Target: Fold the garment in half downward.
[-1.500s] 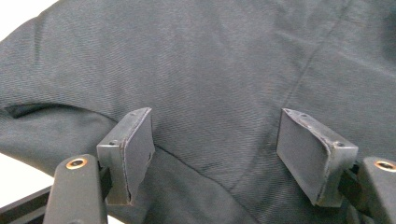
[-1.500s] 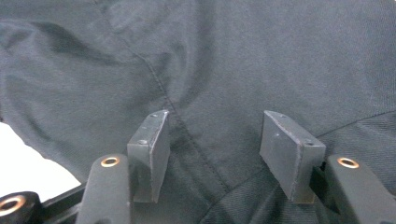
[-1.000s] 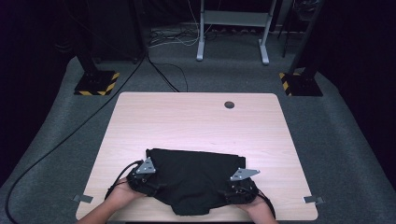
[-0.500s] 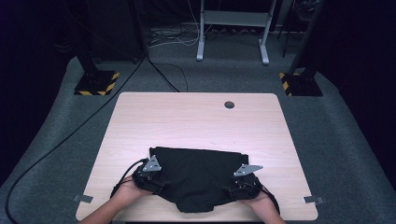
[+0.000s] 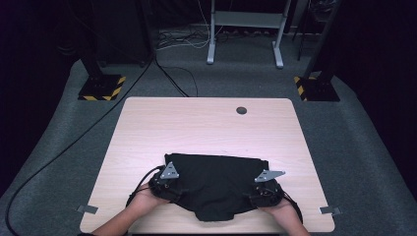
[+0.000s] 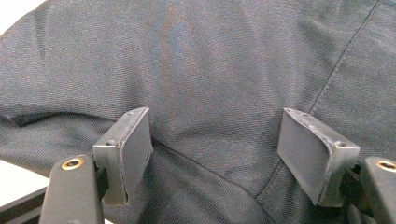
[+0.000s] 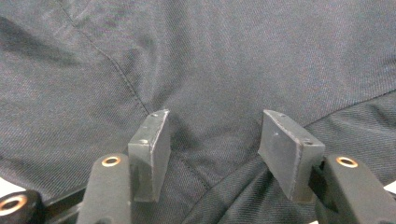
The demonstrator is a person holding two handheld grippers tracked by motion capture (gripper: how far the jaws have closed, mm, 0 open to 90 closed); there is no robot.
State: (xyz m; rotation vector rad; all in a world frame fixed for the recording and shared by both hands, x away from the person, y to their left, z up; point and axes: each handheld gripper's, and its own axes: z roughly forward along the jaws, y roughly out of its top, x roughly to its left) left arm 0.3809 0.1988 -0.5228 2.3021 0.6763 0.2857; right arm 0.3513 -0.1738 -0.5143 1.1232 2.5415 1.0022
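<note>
A black garment [image 5: 216,182] lies crumpled and partly flattened on the near half of the light wood table [image 5: 196,128]. My left gripper [image 5: 173,189] rests at the garment's left edge and my right gripper [image 5: 259,192] at its right edge, each held by a hand. In the left gripper view the left gripper [image 6: 215,140] is open, its pads apart over the dark twill cloth [image 6: 210,70], which has a seam and a fold. In the right gripper view the right gripper [image 7: 212,144] is also open above the cloth [image 7: 224,60], with nothing pinched between the pads.
A round cable hole [image 5: 241,110] sits near the table's far edge. Grey tape marks [image 5: 87,209] are at the front corners. Stands with yellow-black striped bases [image 5: 102,87] and a cable [image 5: 59,152] are on the carpet beyond.
Both hands and their grippers have shifted to the right and slightly away from the person. The garment has slid the same way with them.
</note>
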